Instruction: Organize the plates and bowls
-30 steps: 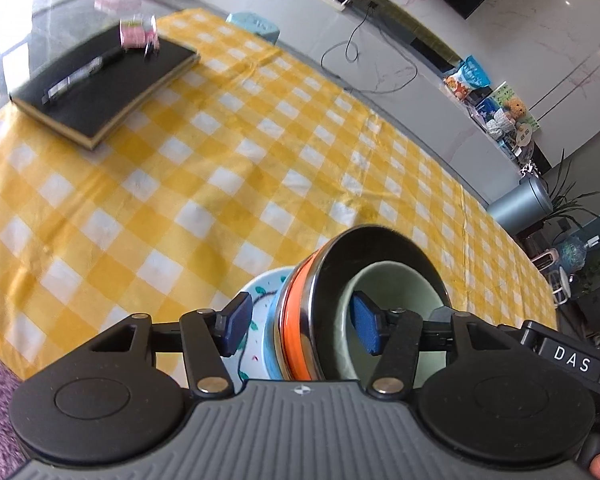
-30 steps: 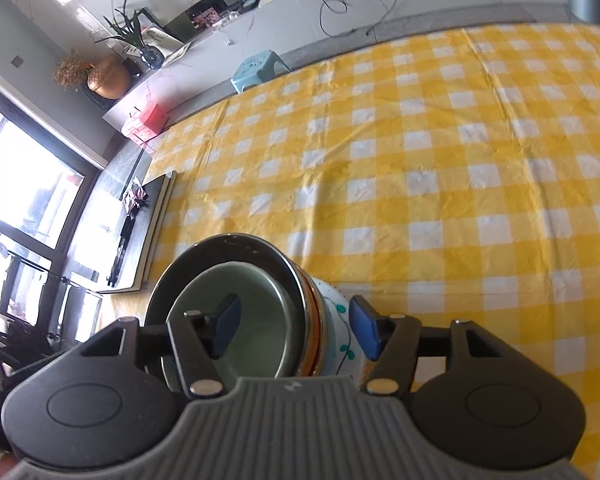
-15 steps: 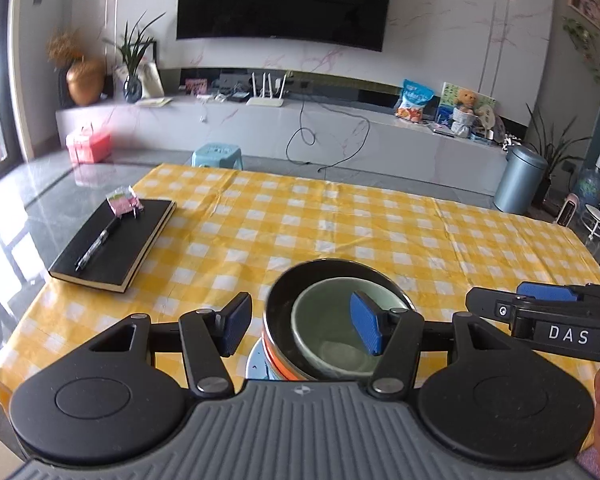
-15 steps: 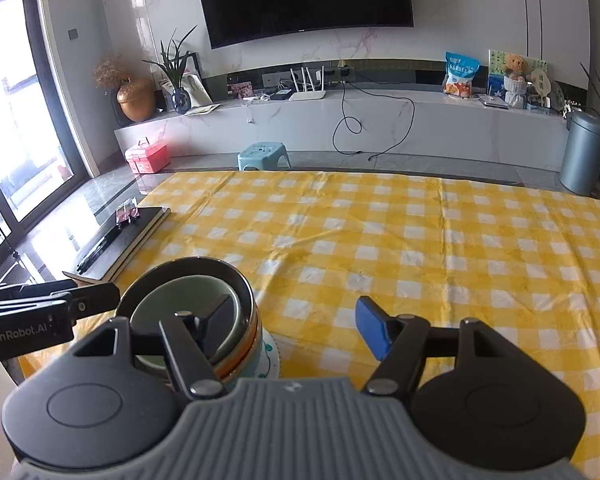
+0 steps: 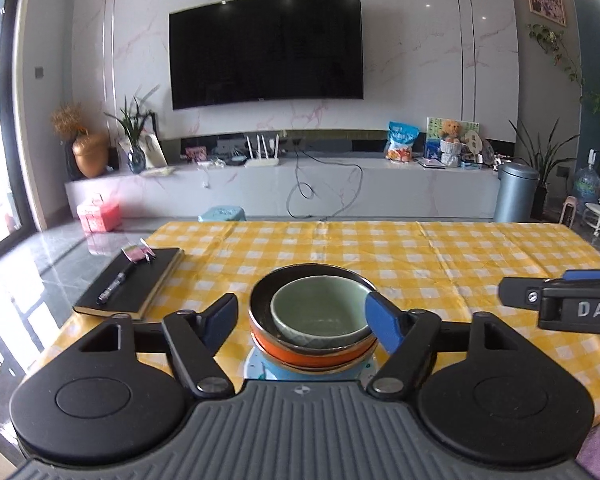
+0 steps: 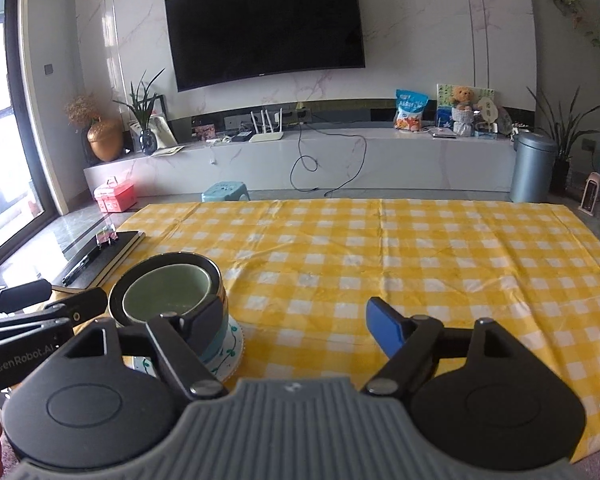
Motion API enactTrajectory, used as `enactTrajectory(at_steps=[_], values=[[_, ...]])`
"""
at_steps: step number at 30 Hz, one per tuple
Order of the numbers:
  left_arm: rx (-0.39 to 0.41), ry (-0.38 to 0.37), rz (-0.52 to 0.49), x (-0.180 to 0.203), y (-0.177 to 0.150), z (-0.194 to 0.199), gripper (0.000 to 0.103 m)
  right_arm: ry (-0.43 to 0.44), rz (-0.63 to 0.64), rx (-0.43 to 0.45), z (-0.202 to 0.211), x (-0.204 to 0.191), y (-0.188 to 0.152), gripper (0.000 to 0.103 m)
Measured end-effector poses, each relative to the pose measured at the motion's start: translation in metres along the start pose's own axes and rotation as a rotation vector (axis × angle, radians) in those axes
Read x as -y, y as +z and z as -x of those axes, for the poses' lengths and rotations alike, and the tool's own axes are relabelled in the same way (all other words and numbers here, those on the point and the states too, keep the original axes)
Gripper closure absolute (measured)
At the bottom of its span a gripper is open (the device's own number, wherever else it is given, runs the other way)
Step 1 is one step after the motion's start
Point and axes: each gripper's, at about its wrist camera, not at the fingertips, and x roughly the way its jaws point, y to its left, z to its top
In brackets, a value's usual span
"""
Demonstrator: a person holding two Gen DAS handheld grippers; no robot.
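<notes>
My left tool (image 5: 300,320) is opening, its jaws flanking the stacked bowls (image 5: 314,326) on the yellow-checked surface (image 5: 440,264) without touching. My right tool (image 6: 292,320), also opening and empty, has the stack at its left.

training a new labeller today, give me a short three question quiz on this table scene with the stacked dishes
1. True or false: the green bowl sits inside the orange bowl.
2. What lies on top of the black notebook?
A) a spoon
B) a pen
C) a cup
3. Fill in: the stack of dishes rests on a yellow checked ____.

Key:
1. True. The green bowl is nested in the dark-lined orange bowl, which sits on a patterned plate.
2. B. A pen lies along the notebook cover.
3. Tablecloth. Neither the left hand-held gripper nor the right hand-held gripper grips the stack; the jaws of both are opening.
</notes>
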Motion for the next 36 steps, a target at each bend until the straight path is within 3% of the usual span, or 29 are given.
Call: enactTrajectory(at_steps=[3,6,15,36], values=[[0.004,0.025,-0.050,0.007,-0.011,0.002,0.014,-0.031,0.000,0.044,0.012,-0.001,-0.012,0.021],[-0.054,0.033,-0.045,0.010,-0.019,-0.004,0.013,-0.064,0.016,0.059,0.017,-0.005,-0.024,0.017],[-0.208,0.051,-0.014,0.000,-0.042,-0.024,0.013,-0.021,0.036,-0.034,-0.003,-0.015,-0.045,0.016],[-0.288,0.027,-0.012,0.000,-0.057,-0.045,0.013,-0.008,0.048,-0.128,-0.037,-0.018,-0.059,0.016]])
